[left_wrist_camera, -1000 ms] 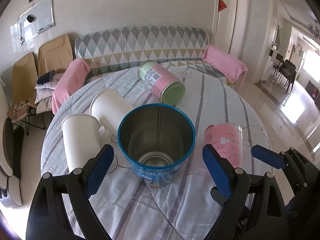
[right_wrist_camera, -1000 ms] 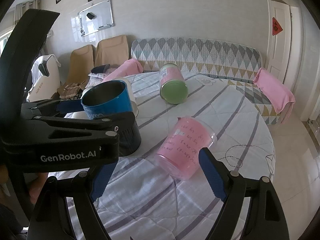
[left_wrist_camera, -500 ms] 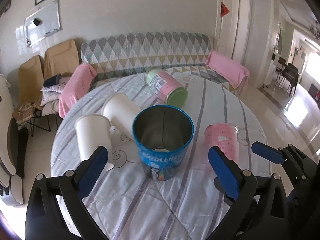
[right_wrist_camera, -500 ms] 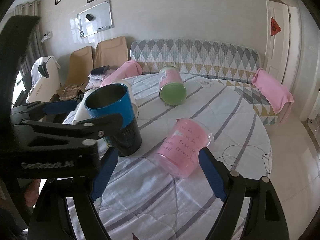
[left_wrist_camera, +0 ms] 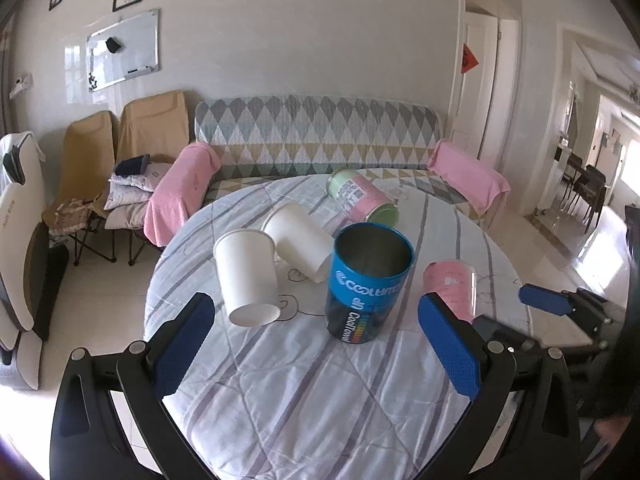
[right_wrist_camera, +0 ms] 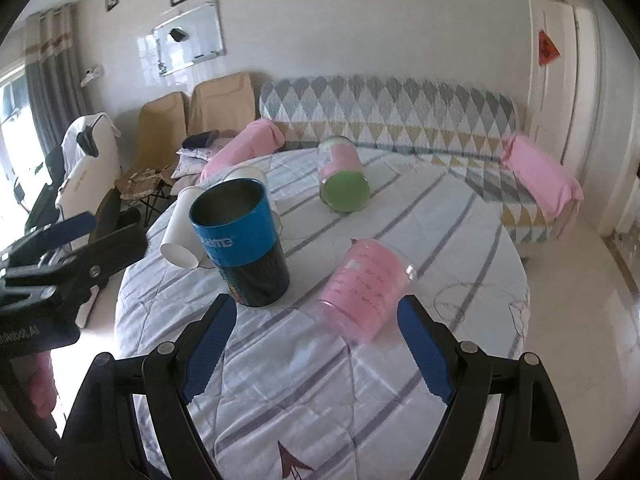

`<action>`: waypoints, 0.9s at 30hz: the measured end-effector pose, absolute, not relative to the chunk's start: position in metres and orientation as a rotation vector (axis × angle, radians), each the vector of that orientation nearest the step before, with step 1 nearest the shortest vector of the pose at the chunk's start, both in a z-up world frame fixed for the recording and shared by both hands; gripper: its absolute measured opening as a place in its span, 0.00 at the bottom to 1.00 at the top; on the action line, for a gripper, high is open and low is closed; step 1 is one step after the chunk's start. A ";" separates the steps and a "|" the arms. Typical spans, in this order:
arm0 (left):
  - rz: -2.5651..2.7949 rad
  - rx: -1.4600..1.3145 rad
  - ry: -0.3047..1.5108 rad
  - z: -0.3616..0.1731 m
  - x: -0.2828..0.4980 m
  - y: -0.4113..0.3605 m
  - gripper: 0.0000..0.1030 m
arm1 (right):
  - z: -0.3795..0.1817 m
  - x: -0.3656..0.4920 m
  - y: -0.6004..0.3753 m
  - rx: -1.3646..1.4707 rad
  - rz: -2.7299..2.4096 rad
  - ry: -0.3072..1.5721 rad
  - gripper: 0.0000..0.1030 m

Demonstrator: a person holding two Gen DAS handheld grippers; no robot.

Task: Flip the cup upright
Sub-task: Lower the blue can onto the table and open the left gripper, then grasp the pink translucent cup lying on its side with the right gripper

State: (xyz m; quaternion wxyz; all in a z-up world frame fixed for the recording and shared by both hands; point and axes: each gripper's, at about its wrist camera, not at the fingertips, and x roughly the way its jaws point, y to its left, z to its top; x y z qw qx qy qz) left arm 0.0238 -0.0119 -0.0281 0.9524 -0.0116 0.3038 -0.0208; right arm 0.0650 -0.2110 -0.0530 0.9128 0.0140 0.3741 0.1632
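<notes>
A blue tin cup (left_wrist_camera: 368,286) stands upright on the round table, mouth up; it also shows in the right wrist view (right_wrist_camera: 244,244). My left gripper (left_wrist_camera: 316,346) is open and empty, a little back from it. A clear pink cup (right_wrist_camera: 366,286) lies on its side, also seen in the left wrist view (left_wrist_camera: 450,286). My right gripper (right_wrist_camera: 318,352) is open and empty, just short of the pink cup. Two white paper cups (left_wrist_camera: 250,278) (left_wrist_camera: 300,242) lie tipped to the left of the blue cup. A pink-and-green can (left_wrist_camera: 362,198) lies on its side further back.
The table wears a striped white cloth (left_wrist_camera: 320,400) and its edge drops off left and right. A patterned sofa (left_wrist_camera: 320,140) with pink towels stands behind it. Chairs (left_wrist_camera: 120,152) stand at the left. The other gripper shows at the right edge of the left wrist view (left_wrist_camera: 560,304).
My left gripper has pulled back and away from the blue cup, which stays upright on the table. My right gripper has hardly moved.
</notes>
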 end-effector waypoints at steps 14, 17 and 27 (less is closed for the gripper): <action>-0.084 0.032 0.644 -0.047 0.037 -0.030 1.00 | -0.076 0.121 -0.238 0.434 0.236 1.051 0.81; -0.100 0.031 0.650 -0.049 0.043 -0.032 1.00 | -0.092 0.135 -0.241 0.499 0.225 1.102 0.81; -0.111 -0.004 0.678 -0.057 0.060 -0.022 1.00 | -0.111 0.150 -0.246 0.574 0.228 1.129 0.81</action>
